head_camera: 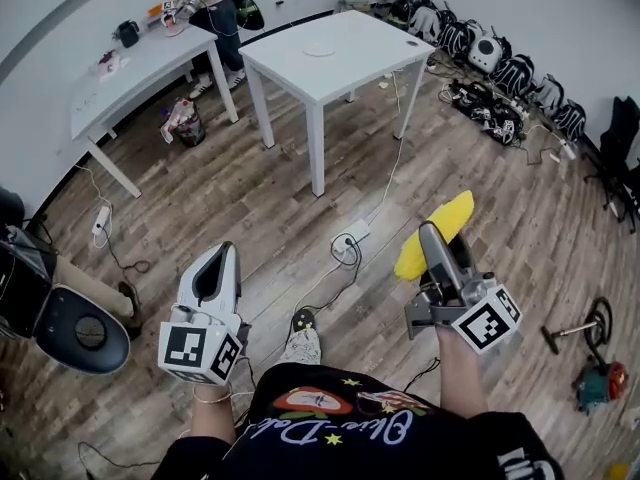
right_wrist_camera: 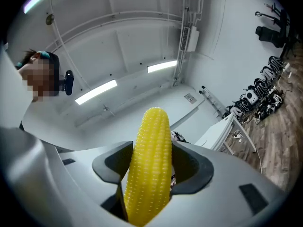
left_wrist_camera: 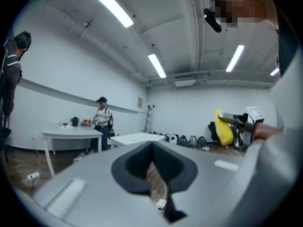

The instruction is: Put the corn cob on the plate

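A yellow corn cob [right_wrist_camera: 147, 167] stands between the jaws of my right gripper [right_wrist_camera: 150, 174], which is shut on it; the cob's tip sticks out past the jaws. From the head view the cob [head_camera: 436, 234] pokes forward from the right gripper [head_camera: 440, 253], held above the wooden floor. My left gripper [head_camera: 215, 280] is at the lower left, shut with nothing in it. The left gripper view shows its jaws closed together [left_wrist_camera: 156, 171] and the corn cob [left_wrist_camera: 223, 128] off to the right. A white plate [head_camera: 319, 49] lies on the white table [head_camera: 345, 68] far ahead.
A second white table [head_camera: 120, 83] stands at the back left with a person beside it. Cables and a power strip [head_camera: 350, 240] lie on the floor ahead. Gear is piled along the right wall [head_camera: 500, 78]. A dark round stool [head_camera: 85, 333] is at the left.
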Motion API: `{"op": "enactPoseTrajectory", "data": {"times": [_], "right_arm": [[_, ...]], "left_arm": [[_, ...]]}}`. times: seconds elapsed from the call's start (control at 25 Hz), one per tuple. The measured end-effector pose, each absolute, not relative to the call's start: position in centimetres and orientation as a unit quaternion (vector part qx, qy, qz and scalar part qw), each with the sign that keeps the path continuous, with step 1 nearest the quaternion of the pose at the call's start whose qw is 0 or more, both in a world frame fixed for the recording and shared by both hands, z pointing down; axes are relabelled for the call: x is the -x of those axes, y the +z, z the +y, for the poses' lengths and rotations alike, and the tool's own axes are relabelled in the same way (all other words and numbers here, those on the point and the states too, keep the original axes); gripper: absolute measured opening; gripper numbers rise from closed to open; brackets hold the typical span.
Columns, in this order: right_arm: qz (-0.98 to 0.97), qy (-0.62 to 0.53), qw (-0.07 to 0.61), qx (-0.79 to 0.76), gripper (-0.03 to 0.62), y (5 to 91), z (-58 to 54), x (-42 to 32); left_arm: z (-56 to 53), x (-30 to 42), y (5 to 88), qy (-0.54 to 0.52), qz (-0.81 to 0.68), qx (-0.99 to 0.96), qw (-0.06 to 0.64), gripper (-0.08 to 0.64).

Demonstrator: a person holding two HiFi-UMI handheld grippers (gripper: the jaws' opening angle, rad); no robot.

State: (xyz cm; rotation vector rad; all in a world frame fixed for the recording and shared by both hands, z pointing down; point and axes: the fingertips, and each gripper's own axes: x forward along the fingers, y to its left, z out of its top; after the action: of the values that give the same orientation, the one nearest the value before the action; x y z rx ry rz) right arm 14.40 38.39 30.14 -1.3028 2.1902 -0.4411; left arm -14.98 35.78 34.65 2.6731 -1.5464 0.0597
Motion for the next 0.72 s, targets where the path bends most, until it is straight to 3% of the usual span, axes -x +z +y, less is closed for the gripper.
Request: {"op": "enactPoseTrajectory", "data": {"times": [0.72], "right_arm": [[0.804, -0.166, 0.260, 0.508, 0.264, 30.0, 10.5, -9.4]], "left_arm": [[7.4, 18.6, 35.0, 0.008, -0.470, -0.882, 0.040, -0.011]]}}
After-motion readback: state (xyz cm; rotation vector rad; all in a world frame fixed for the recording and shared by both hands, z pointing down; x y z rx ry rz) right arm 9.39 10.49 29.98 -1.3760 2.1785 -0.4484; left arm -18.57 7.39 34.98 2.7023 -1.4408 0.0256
